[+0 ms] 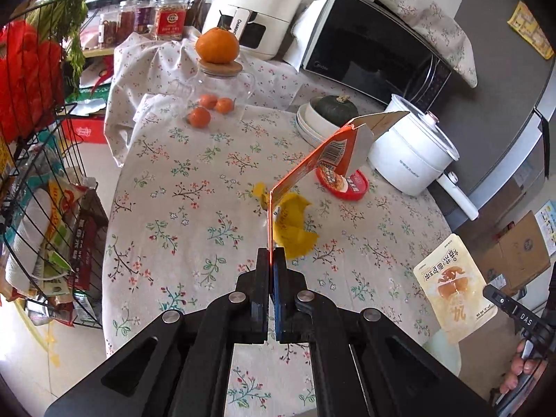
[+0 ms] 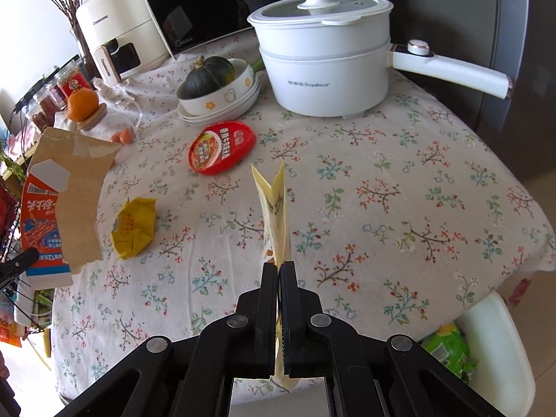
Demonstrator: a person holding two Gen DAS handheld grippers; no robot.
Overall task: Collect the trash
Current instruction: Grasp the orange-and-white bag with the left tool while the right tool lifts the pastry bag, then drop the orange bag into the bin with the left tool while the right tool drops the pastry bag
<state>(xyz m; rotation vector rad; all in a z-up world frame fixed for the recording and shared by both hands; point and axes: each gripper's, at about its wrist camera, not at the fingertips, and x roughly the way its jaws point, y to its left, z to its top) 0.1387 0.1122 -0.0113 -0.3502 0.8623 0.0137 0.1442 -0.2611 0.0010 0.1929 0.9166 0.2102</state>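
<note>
My left gripper (image 1: 271,255) is shut on a flattened orange snack carton (image 1: 323,160), which stands up from the jaws above the floral table; the right wrist view shows that carton (image 2: 66,201) hanging at the left. My right gripper (image 2: 278,267) is shut on a pale yellow snack pouch (image 2: 276,205), seen edge-on; the left wrist view shows the pouch (image 1: 451,285) at the right with its printed face. A crumpled yellow wrapper (image 2: 133,227) (image 1: 293,227) and a red round lid (image 2: 222,147) (image 1: 344,182) lie on the tablecloth.
A white electric pot (image 2: 326,66), stacked bowls holding a green squash (image 2: 208,76), a microwave (image 1: 375,48), an air fryer (image 1: 257,10) and a glass jar topped by an orange (image 1: 217,47) crowd the far side. A wire rack (image 1: 45,208) stands left; a white bin (image 2: 493,347) sits lower right.
</note>
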